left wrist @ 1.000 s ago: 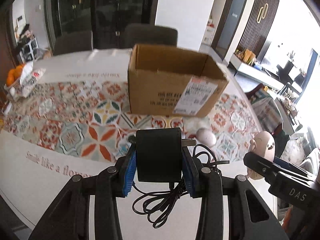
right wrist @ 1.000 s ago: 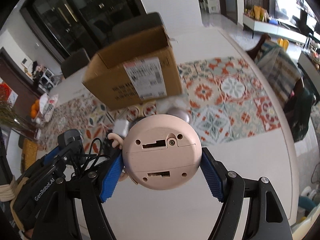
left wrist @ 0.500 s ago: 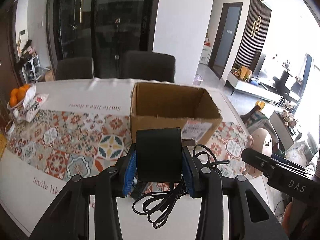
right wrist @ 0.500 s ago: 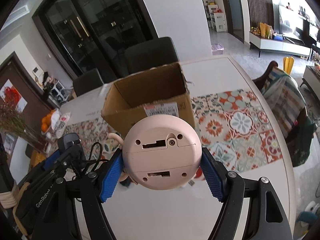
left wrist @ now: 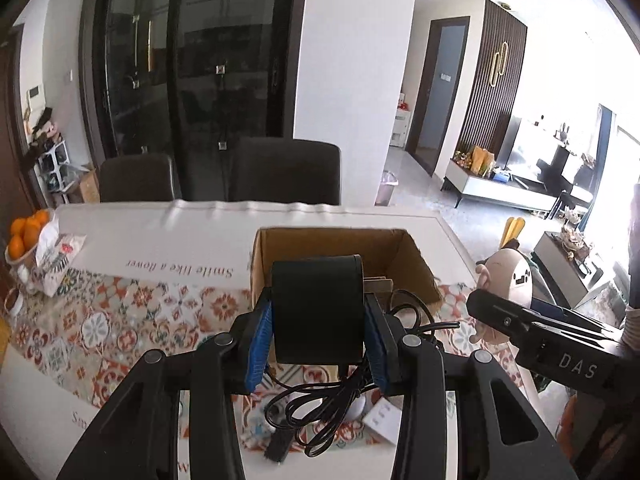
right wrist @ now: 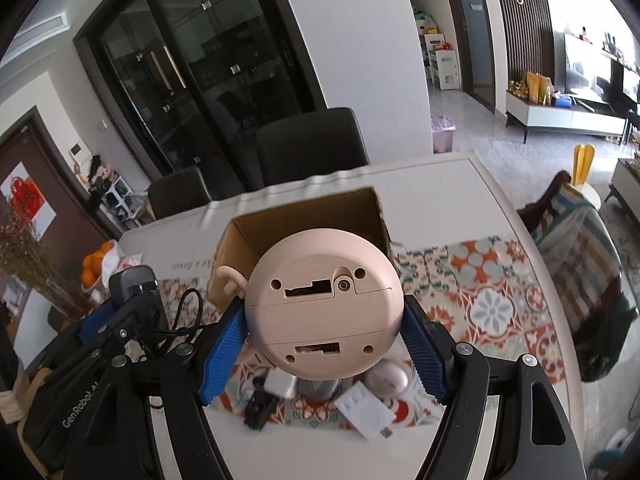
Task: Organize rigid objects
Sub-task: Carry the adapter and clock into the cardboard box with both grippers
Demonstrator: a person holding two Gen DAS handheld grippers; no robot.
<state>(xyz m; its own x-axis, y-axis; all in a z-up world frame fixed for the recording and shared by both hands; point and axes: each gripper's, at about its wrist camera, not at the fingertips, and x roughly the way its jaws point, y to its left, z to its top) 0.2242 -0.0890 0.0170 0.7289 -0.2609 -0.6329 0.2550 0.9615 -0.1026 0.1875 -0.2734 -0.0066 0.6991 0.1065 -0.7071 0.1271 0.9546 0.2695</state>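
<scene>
My left gripper (left wrist: 318, 340) is shut on a black power adapter (left wrist: 318, 308) whose coiled black cable (left wrist: 324, 408) hangs below. It is held high, just in front of an open brown cardboard box (left wrist: 340, 248). My right gripper (right wrist: 322, 344) is shut on a round pink toy (right wrist: 322, 304), seen from its underside, also raised in front of the box (right wrist: 304, 216). The toy shows at the right of the left wrist view (left wrist: 508, 276). The adapter shows at the left of the right wrist view (right wrist: 132, 284).
Below on the patterned table runner (right wrist: 492, 304) lie a white card (right wrist: 364, 410), a pale oval object (right wrist: 386, 378), a small white block (right wrist: 280, 384) and a black item (right wrist: 256, 412). Oranges (left wrist: 24, 232) sit far left. Two dark chairs (left wrist: 286, 172) stand behind the table.
Both grippers have risen with their objects and tipped up, so the box now sits lower in view and its open top shows. The small items on the table have come into sight.
</scene>
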